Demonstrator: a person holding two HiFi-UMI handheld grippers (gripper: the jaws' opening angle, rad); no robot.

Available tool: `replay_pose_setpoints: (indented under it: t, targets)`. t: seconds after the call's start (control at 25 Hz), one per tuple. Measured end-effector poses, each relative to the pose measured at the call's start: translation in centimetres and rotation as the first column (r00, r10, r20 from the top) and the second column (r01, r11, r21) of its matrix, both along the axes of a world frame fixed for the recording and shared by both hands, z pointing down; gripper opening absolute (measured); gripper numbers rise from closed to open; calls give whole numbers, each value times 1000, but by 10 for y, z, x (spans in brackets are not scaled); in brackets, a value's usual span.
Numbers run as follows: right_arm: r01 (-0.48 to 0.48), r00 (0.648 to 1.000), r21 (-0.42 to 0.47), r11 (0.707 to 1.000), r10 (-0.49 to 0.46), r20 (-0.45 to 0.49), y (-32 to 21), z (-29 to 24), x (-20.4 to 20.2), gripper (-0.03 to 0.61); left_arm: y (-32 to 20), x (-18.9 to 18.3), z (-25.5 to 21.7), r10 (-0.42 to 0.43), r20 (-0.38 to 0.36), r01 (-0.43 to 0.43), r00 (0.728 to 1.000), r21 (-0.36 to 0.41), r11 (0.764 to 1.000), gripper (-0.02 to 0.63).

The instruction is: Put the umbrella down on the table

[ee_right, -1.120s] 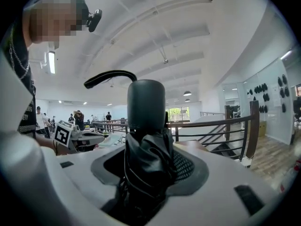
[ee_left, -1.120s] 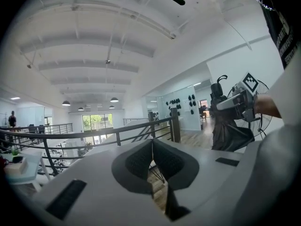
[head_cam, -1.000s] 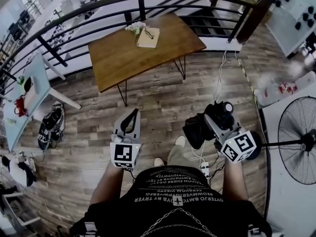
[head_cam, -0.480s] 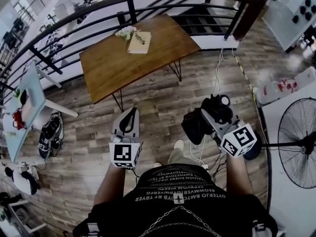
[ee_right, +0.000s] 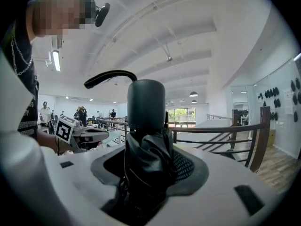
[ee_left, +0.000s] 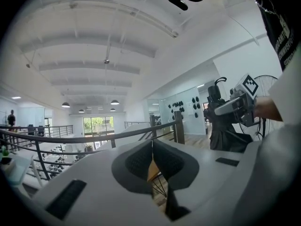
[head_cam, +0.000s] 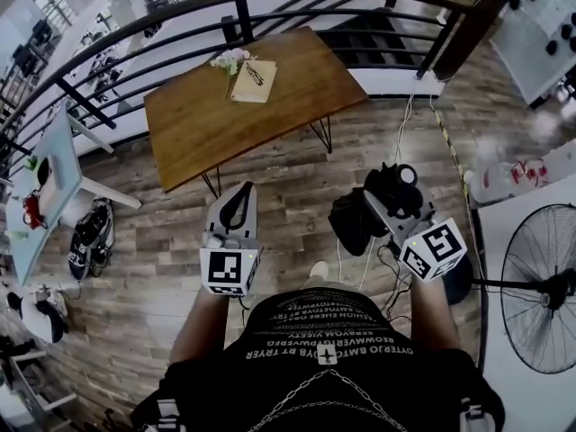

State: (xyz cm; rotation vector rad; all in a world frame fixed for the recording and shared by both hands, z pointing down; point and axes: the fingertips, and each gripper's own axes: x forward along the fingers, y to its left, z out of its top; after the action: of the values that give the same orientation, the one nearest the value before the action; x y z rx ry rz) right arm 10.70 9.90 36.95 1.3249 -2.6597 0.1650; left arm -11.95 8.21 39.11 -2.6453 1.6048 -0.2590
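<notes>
A folded black umbrella [head_cam: 354,225] stands upright in my right gripper [head_cam: 385,198], whose jaws are shut on its bunched fabric. Its round handle top [ee_right: 146,102] and strap rise above the jaws in the right gripper view, where the gripper [ee_right: 149,166] clamps the cloth. My left gripper [head_cam: 238,205] is held level beside it, shut and empty, its pads [ee_left: 141,163] pressed together. The brown wooden table [head_cam: 270,115] stands ahead of both grippers, a short way off across the plank floor. In the left gripper view the umbrella [ee_left: 226,136] hangs below the right gripper.
A notebook with glasses [head_cam: 254,77] and small flowers lie at the table's far edge. A black railing [head_cam: 171,21] curves behind the table. A standing fan [head_cam: 540,300] is at the right, a white table [head_cam: 49,183] and shoes [head_cam: 88,246] at the left, cables [head_cam: 400,142] on the floor.
Both grippers have moved forward toward the wooden table, which now lies nearer. The umbrella stays clamped in the right gripper; the left stays shut.
</notes>
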Motion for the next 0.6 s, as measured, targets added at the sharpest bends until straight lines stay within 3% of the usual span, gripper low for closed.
replay_pose_setpoints:
  t: [0.28, 0.6]
  targets:
    - [35, 998, 26, 999, -34, -58, -29, 2, 18, 244, -25, 29, -9, -39, 10, 39, 999, 25, 999, 31]
    - [96, 995, 38, 995, -94, -39, -42, 6, 19, 244, -24, 38, -11, -91, 57, 89, 994, 37, 995, 31]
